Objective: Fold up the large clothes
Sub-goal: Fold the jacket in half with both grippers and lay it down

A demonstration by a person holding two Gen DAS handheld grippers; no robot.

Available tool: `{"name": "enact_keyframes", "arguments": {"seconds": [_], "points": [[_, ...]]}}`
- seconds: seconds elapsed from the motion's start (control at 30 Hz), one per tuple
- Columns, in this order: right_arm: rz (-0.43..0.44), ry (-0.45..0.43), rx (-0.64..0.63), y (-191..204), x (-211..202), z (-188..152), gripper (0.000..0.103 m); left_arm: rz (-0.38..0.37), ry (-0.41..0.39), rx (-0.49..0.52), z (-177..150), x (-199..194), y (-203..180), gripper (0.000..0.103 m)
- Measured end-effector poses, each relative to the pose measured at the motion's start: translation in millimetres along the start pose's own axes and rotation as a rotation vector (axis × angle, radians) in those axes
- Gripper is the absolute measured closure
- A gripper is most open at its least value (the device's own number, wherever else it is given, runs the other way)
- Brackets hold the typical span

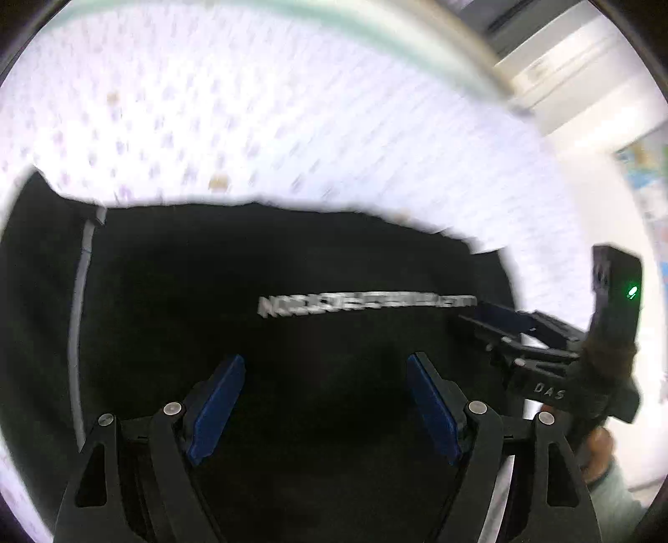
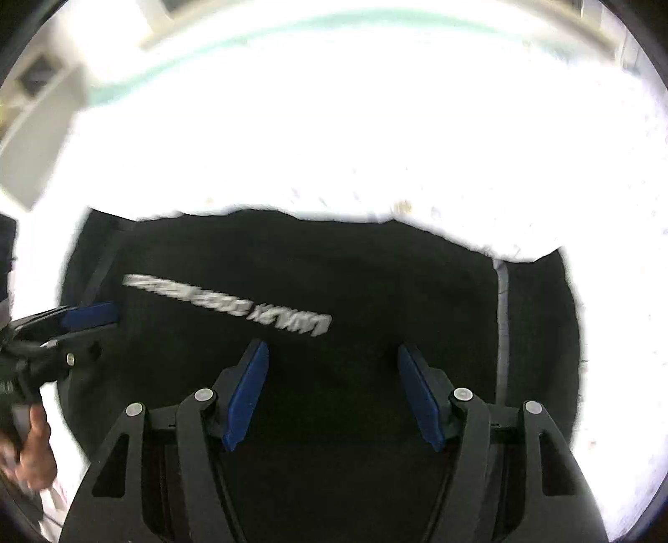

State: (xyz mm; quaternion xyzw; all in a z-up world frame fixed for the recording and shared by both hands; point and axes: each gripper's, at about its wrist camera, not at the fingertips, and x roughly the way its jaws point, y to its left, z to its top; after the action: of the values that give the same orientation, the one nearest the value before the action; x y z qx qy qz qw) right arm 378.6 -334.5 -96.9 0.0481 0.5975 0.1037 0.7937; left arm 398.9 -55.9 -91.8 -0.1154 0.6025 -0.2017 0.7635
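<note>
My view: patterned white sheet [image 1: 292, 117] fills upper frame, pale green edge band [image 1: 375, 25] along top; white furniture [image 1: 555, 71] upper right.

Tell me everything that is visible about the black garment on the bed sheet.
The black garment is dark cloth, lying spread out and mostly flat on a white patterned sheet. A line of white printed lettering crosses it; blur makes it unreadable. A grey stripe or seam runs along one side, and a similar one shows in the right wrist view. Its far edge is uneven. Both hand-held grippers hang over it, jaws apart with nothing between them; whether they touch the cloth cannot be told.
</note>
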Motion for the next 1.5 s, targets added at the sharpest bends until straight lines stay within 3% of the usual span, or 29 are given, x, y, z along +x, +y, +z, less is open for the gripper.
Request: {"name": "enact_keyframes", "arguments": {"seconds": [0.1, 0.2, 0.33, 0.43, 0.53, 0.63, 0.73, 0.8, 0.93, 1.13, 1.23, 1.33, 1.5], "points": [[0.005, 0.054, 0.04, -6.1, 35.5, 1.6, 0.033, 0.058, 0.041, 0.014, 7.5, 29.8, 3.2, 0.023], [0.002, 0.05, 0.031, -8.7, 32.9, 2.3, 0.033, 0.093, 0.033, 0.07, 11.0, 23.7, -6.6, 0.023], [0.078, -0.013, 0.016, -12.9, -12.9, -5.7, 0.037, 0.026, -0.009, 0.089, 9.4, -11.7, -7.2, 0.023], [0.102, -0.086, -0.064, -1.4, -60.9, -23.3, 0.037, -0.076, -0.067, 0.094, -16.9, -61.0, 2.4, 0.023], [0.113, -0.077, -0.124, 7.6, -80.9, -56.7, 0.037, -0.138, -0.062, 0.094, -42.9, -78.7, 4.8, 0.023], [0.125, -0.043, -0.149, 21.4, -72.6, -95.0, 0.037, -0.148, -0.019, 0.091, -76.1, -64.1, -3.4, 0.023], [0.054, 0.049, -0.141, 32.8, -31.7, -119.9, 0.038, -0.075, 0.041, 0.051, -93.3, -27.0, 4.2, 0.023], [0.057, 0.079, -0.11, 26.8, -2.6, -127.4, 0.038, -0.028, 0.057, 0.033, -98.2, -1.3, 11.2, 0.023], [0.089, 0.03, -0.05, 18.8, 7.5, -132.4, 0.038, -0.02, 0.014, -0.026, -90.9, 10.0, 10.6, 0.014], [0.089, -0.055, 0.014, 11.8, -3.0, -158.3, 0.035, -0.005, -0.004, 0.003, -92.0, 0.2, -4.6, 0.011], [0.128, -0.012, 0.061, 5.5, -14.9, -164.3, 0.031, -0.046, -0.076, -0.04, -99.1, -26.8, -12.3, 0.011], [0.174, 0.02, 0.095, -12.8, -29.9, -165.9, 0.03, -0.031, -0.153, -0.042, -93.4, -65.6, -8.5, 0.011], [0.162, -0.09, 0.195, -52.4, -84.3, -171.7, 0.029, 0.072, -0.275, -0.034, -76.5, -129.0, 12.7, 0.011]]}}
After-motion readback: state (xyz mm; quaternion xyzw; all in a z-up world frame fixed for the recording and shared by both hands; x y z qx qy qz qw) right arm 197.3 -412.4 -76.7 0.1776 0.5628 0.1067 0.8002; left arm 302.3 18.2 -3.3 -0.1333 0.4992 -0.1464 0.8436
